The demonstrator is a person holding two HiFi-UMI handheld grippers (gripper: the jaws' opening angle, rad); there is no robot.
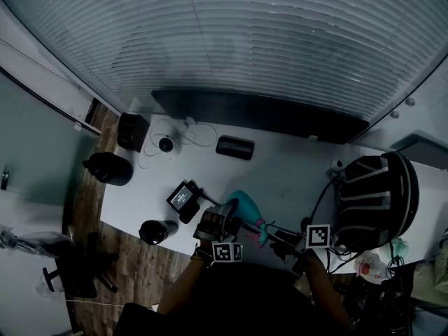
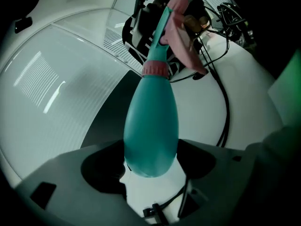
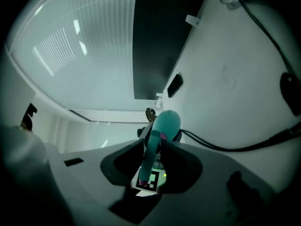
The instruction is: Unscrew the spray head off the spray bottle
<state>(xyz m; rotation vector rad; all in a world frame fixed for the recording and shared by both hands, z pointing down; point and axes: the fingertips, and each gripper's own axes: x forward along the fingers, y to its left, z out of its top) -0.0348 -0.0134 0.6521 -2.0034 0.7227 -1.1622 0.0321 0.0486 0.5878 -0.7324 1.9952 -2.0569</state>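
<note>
room: white tabletop (image 1: 280, 180) under a wall of blinds, with a dark bar along its far edge.
bottle: we hold the teal bottle (image 2: 151, 126) off the tabletop, roughly level, between our two grippers near the front edge.
left gripper: the left gripper (image 1: 221, 217) is partly closed, its jaws pressing either side of the bottle's fat base.
right gripper: the right gripper (image 3: 151, 167) is narrowed onto the spray head (image 3: 150, 149), which sits between its jaws.
joint: the pink collar (image 2: 155, 68) looks seated on the neck, so we judge the head not yet off.
doing it well: we should lock the body with the left and turn the head about the bottle's long axis with the right, both in line so the thread doesn't bind.
risk: the smooth, rounded base may spin in the jaws, so we grip it firmly.
</note>
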